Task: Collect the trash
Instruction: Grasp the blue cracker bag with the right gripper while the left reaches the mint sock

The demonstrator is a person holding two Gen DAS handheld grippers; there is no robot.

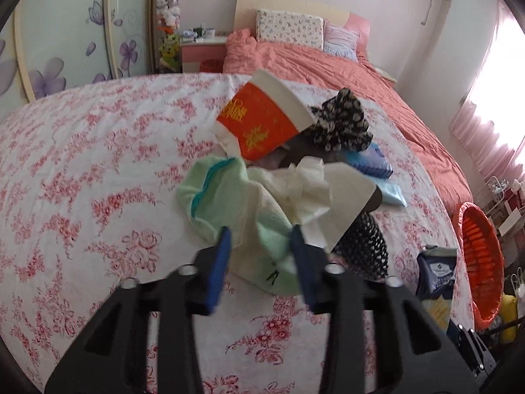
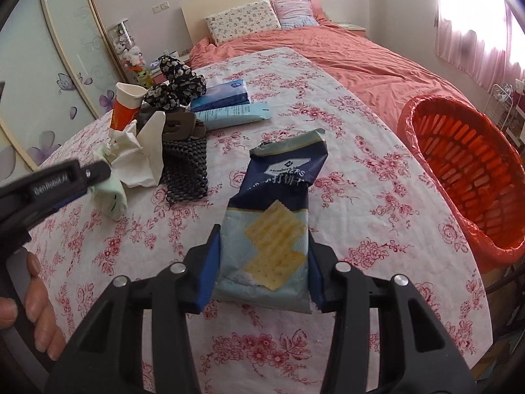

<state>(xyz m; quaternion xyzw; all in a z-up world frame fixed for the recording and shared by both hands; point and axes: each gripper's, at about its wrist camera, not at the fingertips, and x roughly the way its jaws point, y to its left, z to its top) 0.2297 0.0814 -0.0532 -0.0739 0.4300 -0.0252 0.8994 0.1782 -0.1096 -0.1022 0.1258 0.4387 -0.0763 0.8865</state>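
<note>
The right gripper [image 2: 262,262] squeezes a crinkly blue cracker wrapper [image 2: 275,220] on the flowery tablecloth [image 2: 377,180]. The left gripper [image 1: 261,249] pinches a soft, pale green cloth [image 1: 269,229] beside crumpled white tissue [image 1: 305,187]. A round orange plastic basket [image 2: 466,164] stands nearby.

My glossy blue foil cracker wrapper [image 2: 272,226], soft mint-green cloth [image 1: 226,203], crumpled white tissue paper [image 1: 305,190], orange plastic basket [image 2: 466,177].

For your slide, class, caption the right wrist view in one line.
Right gripper clamps a cracker wrapper over the floral tablecloth, orange basket nearby.
</note>
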